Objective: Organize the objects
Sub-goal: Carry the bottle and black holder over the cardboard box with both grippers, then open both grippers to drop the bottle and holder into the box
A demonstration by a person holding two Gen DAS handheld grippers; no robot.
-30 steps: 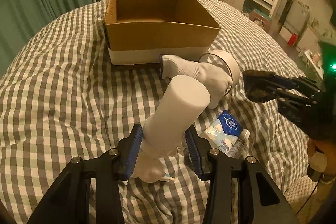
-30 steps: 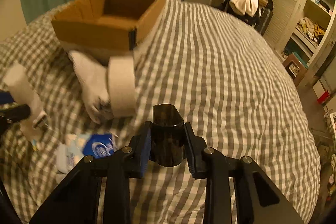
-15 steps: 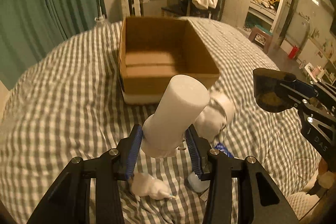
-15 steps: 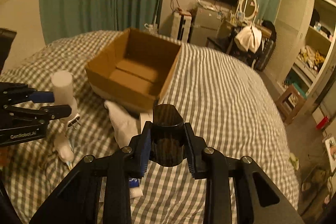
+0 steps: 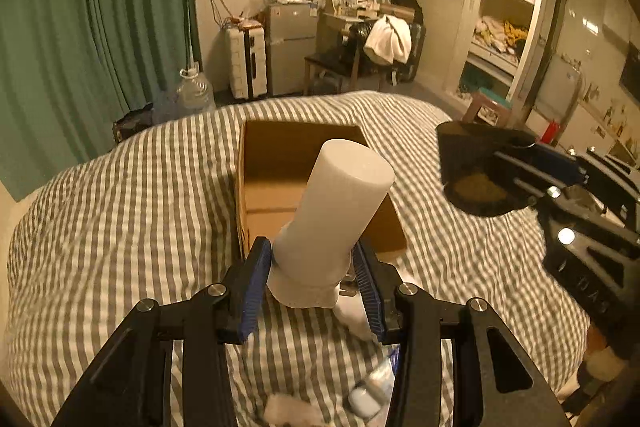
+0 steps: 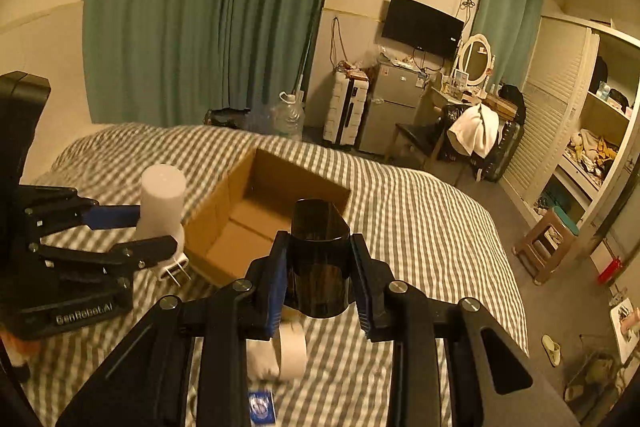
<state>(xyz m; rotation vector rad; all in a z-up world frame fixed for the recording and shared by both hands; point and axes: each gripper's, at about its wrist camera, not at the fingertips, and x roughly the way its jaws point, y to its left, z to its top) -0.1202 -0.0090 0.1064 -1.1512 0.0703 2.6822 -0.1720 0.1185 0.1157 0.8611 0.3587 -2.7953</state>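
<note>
- The left gripper (image 5: 316, 281) pinches a white cylindrical plug-in device (image 5: 332, 219) between its blue pads; a second ago it held the device low over the bed clutter, and now it is raised, with the device's top in front of the open cardboard box (image 5: 280, 163)
- In the right wrist view the white device (image 6: 160, 205) shows its metal prongs at the bottom and hangs just left of the box (image 6: 244, 227), above the checked bedspread (image 6: 420, 227)
- The right gripper (image 6: 318, 285) is clamped on a dark translucent cup (image 6: 320, 259); earlier it sat close over the bedspread, now it is lifted and the cup stands before the box's near edge
- From the left wrist view the cup (image 5: 476, 171) is on its side in the right gripper, to the right of the box and well above the bed
- A white sock (image 6: 260, 359), a tape roll (image 6: 292, 351) and a blue packet (image 6: 262, 407) lie on the bed below the right gripper, farther down the view than before
</note>
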